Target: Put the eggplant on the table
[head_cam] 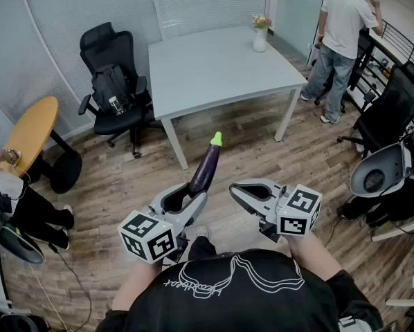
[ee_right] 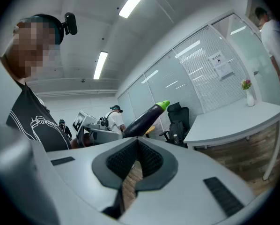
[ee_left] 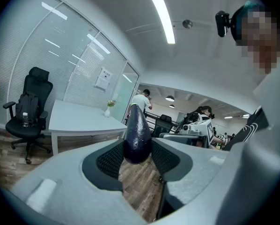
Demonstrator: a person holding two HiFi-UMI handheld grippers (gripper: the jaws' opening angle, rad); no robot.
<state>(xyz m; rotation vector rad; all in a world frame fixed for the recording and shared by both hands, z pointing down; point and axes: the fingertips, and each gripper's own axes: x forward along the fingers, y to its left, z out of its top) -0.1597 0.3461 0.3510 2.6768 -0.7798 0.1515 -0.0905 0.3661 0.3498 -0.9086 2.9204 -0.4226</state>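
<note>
left gripper (ee_left: 137,159): clenched on the eggplant (ee_left: 137,134); ribbed pads press the rounded dark end from both sides.
right gripper (ee_right: 136,150): jaws brought together, nothing between them; held beside the left one, apart from the eggplant.
eggplant, position: in the air over the wood floor (head_cam: 262,144), green cap leading and tilted up toward the table (head_cam: 214,68), which stands well apart.
handling (judged): glossy skin, likely slippery; body firm but could bruise under hard squeeze. Long body overhangs the jaws, so it may pivot or droop. A hold nearer mid-body would balance better; the present end grip looks adequate for a slow carry.
set-down (judged): lay it on its side, as it may roll.
head view only: gap to the table; vase (head_cam: 260,39) at the far corner.
left gripper view only: pad contact on the bulb.
right gripper view only: side profile showing the upward tilt.
</note>
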